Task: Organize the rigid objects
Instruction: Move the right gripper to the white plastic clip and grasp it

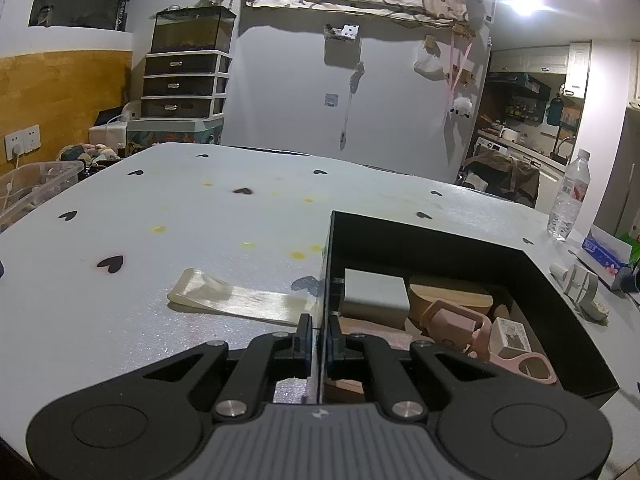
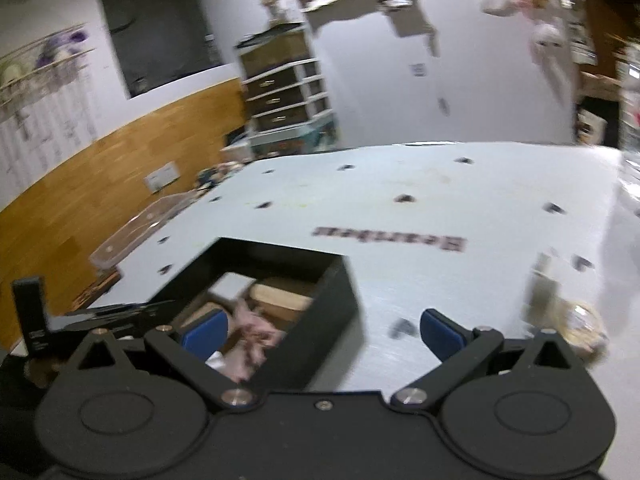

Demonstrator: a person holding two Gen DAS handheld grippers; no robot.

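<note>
A black box on a pale table printed with small hearts already holds several hard items: a grey block, a tan wooden piece, a pink handled tool and a small printed carton. The sorting looks well under way but not finished.

The left gripper is clamped shut on the box's near left wall, its two fingers pinching the thin black edge, apparently steadying the box. The right gripper hangs over the box's right-hand corner with its jaws spread as wide as they go and nothing between them; one blue pad sits above the box's contents, the other above bare tabletop. The right wrist view is smeared, so fine detail there is hard to read.

Things remain outside the box. A pale plastic part lies on the table to the right of the box, near a blue tissue pack and a water bottle. In the right wrist view a blurred pale object and a yellowish roll-like thing sit just beyond the right-hand pad; what they are cannot be told. A strip of clear yellowish film lies flat to the left of the box, touching or nearly touching its wall.

By this evidence, the loose pieces on the right are the likely remaining work.
</note>
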